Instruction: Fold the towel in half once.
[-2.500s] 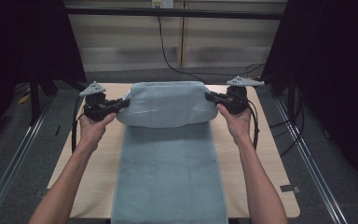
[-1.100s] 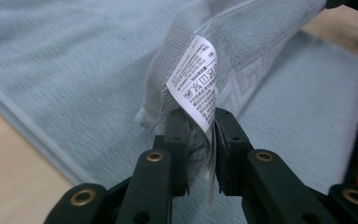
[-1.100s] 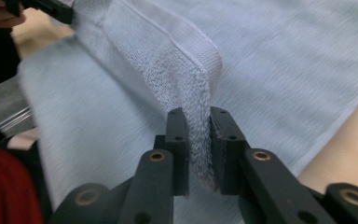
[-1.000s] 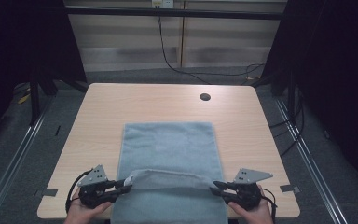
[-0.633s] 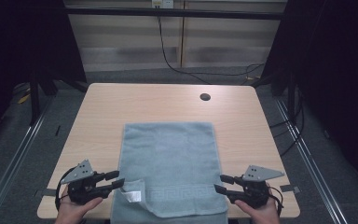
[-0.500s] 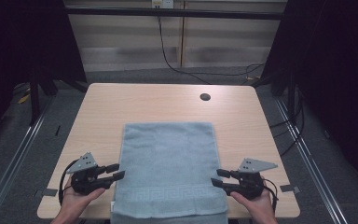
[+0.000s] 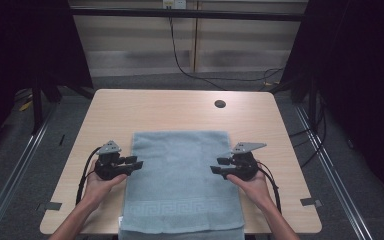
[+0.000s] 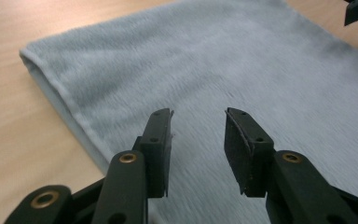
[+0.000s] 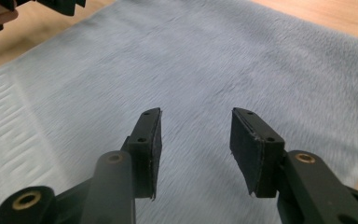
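Left tongs: jaws apart, empty, at the left edge of the towel.
Towel: pale blue-grey rectangular terry towel lies folded flat on the light wooden bench, near end over the near edge.
Right tongs: jaws apart, empty, over the right edge.
Next fold, likely: pinch both layers at matching spots on either side, lift evenly, keep edges aligned.

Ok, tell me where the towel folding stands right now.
Done: the towel lies folded once, doubled flat on the table, its patterned edge nearest the person. In hand: nothing; the left gripper and right gripper are open over its side edges. Left: probably another fold, which isn't begun.
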`<state>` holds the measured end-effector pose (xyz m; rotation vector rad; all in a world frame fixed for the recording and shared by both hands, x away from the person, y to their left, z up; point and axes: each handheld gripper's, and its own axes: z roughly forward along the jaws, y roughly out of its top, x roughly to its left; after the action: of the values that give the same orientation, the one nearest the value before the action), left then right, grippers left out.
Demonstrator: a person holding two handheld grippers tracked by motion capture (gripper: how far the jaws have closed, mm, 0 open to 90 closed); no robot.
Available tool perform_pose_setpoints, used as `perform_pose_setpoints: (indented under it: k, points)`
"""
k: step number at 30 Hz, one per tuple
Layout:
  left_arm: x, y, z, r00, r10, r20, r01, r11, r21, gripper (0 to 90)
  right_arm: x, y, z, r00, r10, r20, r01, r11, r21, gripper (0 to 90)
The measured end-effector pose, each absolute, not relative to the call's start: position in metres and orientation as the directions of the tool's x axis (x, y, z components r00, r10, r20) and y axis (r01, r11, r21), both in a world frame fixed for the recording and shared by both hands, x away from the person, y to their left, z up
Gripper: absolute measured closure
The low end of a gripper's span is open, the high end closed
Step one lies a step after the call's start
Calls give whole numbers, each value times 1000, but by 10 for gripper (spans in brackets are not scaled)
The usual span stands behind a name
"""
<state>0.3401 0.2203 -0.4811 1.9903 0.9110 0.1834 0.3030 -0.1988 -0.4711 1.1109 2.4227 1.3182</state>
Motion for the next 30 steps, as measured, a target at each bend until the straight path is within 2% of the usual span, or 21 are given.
perform_pose_setpoints:
  k: [4, 7, 10, 12, 19, 21, 25, 30]
  points:
    - [354, 210, -483, 704, 674, -222, 535, -299, 790, 614, 325, -188, -483, -705, 680, 204, 558, 352, 751, 540]
    - [361, 204, -486, 715, 670, -199, 534, -339, 775, 608, 336, -185, -490, -694, 692, 201, 569, 355, 742, 531]
    - [364, 203, -496, 704, 684, -189, 551, -358, 754, 606, 343, -186, -497, -663, 724, 190, 592, 351, 725, 487]
    - [363, 204, -504, 705, 684, -185, 553, -367, 748, 604, 343, -188, -502, -653, 729, 204, 610, 346, 713, 489]
    - [362, 207, -507, 707, 677, -202, 553, -352, 755, 606, 331, -188, -504, -647, 741, 176, 601, 355, 716, 486]
    - [357, 205, -507, 716, 671, -193, 546, -365, 754, 604, 328, -191, -502, -645, 735, 210, 624, 347, 700, 486]
    - [350, 202, -506, 732, 655, -185, 536, -387, 751, 603, 320, -194, -502, -651, 730, 209, 622, 355, 698, 487]
    - [330, 200, -504, 759, 617, -207, 533, -407, 742, 601, 293, -202, -500, -664, 718, 208, 619, 372, 692, 487]
